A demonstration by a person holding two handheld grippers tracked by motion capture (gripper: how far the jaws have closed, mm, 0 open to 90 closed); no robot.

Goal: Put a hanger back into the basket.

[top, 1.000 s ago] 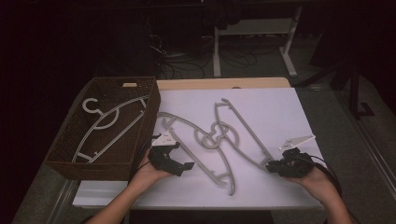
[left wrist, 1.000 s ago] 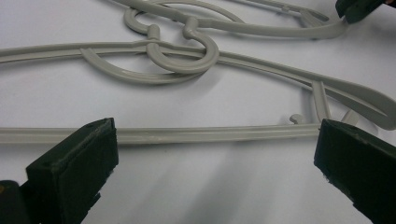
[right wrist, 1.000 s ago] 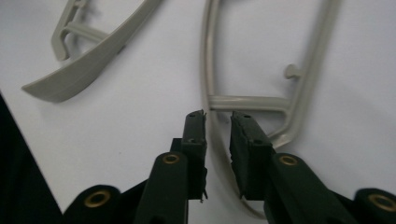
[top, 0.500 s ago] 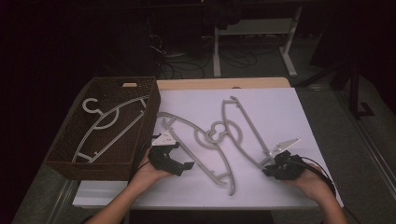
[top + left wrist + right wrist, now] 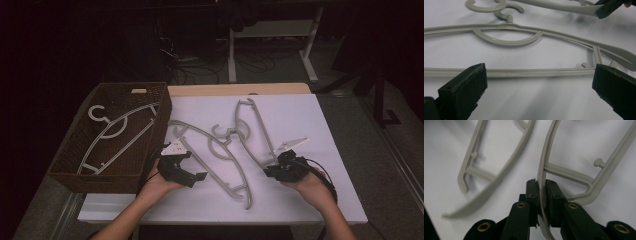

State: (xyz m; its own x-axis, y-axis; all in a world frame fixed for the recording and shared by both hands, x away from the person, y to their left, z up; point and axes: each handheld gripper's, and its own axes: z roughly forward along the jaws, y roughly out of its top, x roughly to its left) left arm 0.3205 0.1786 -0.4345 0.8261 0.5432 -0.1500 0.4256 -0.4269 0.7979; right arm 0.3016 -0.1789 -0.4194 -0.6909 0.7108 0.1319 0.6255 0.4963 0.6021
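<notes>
Two grey plastic hangers lie on the white table top [image 5: 310,130], their hooks tangled near the middle. My right gripper [image 5: 272,167] is shut on the lower end of the right hanger [image 5: 260,130]. In the right gripper view the jaws of the right gripper [image 5: 541,192] pinch the thin arm of that hanger [image 5: 546,152]. My left gripper [image 5: 192,166] stands open beside the left hanger [image 5: 220,160]. In the left gripper view the left gripper [image 5: 539,92] has its jaws wide apart, with the left hanger's straight bar [image 5: 536,72] just beyond them, untouched.
A brown wicker basket [image 5: 95,175] stands at the table's left edge with a third grey hanger [image 5: 120,132] inside. Past the table's far edge are desk legs [image 5: 310,55] and cables on a dark floor.
My right gripper has moved left to the right hanger's lower end. That hanger has swung to stand more upright on the table. The left gripper has stayed put.
</notes>
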